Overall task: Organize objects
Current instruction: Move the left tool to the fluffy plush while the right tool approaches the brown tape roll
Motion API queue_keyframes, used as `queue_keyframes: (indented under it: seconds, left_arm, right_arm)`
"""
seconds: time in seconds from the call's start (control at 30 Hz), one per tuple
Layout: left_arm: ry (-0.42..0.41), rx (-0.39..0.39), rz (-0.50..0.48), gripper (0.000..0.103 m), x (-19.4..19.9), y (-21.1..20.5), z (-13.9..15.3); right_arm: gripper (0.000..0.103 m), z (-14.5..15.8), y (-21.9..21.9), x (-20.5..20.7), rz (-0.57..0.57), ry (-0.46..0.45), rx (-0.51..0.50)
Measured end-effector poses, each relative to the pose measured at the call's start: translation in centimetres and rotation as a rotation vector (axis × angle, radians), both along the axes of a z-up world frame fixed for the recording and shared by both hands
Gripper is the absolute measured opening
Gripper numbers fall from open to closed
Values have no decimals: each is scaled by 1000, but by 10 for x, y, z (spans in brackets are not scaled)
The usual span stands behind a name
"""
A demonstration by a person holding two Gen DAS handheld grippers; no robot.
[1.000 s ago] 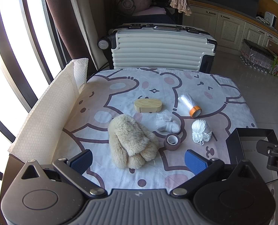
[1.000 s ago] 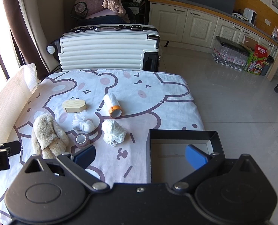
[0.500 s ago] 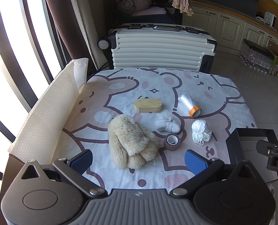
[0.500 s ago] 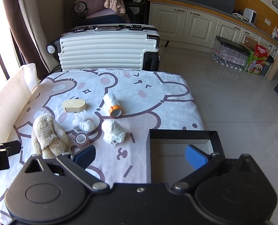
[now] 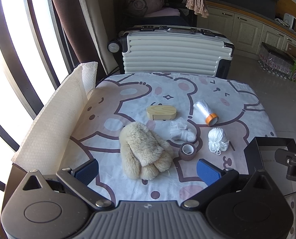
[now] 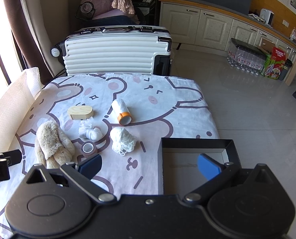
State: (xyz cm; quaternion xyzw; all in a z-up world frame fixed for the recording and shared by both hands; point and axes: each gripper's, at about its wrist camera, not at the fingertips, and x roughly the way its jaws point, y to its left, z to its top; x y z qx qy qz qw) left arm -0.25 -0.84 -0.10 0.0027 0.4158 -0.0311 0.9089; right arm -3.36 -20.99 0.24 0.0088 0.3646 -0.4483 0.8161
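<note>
beige plush rabbit [image 5: 146,151], white yarn [image 5: 217,139], black box [image 6: 195,145]

Both grippers are black, with silver pivot screws, round side discs and blue pads [image 5: 207,172].

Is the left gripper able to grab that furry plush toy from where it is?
Probably yes: the left gripper is open, the furry plush toy lies just ahead between its fingers, with nothing in between.
</note>
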Motion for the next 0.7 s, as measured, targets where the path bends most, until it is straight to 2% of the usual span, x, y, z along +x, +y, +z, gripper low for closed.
queue_keyframes:
  seconds: [0.1,0.13,0.7]
  left_arm:
    - [-4,6,15,103,-1,9,-1]
    - [-6,9,21,103,-1,11,-1]
    - [-8,36,120,103,-3,65,-1]
  right_arm:
    - [103,1,3,3,2,-2,1]
    - [103,1,4,5,-76,-9,-17]
    - [103,-3,21,47,-39,4,-5]
